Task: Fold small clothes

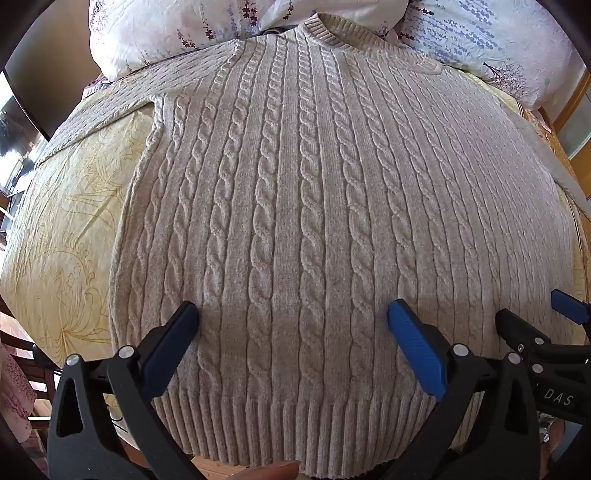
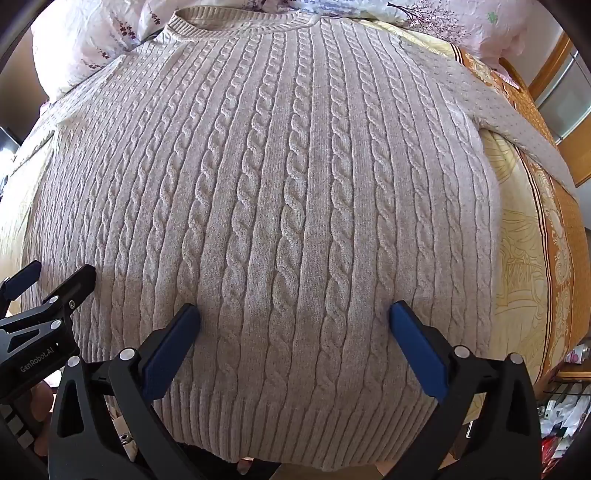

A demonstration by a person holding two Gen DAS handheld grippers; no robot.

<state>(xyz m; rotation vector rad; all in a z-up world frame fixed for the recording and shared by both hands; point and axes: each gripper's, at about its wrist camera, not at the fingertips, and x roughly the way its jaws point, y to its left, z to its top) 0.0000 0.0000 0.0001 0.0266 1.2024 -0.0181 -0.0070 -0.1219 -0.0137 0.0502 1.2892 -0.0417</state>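
Matt cable-knit wool sweater (image 1: 295,206), crinkled cotton bedsheet (image 1: 66,236)

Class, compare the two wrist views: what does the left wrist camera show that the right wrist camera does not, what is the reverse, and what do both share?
Only the left wrist view: the sweater's left sleeve stretched across the yellow sheet, and a dark screen at the edge.

Only the right wrist view: the orange patterned border of the bedding, and clutter low beside the bed.

Both: the beige cable-knit sweater lying flat, collar far, floral pillows behind, and both grippers, left and right, open above the hem.
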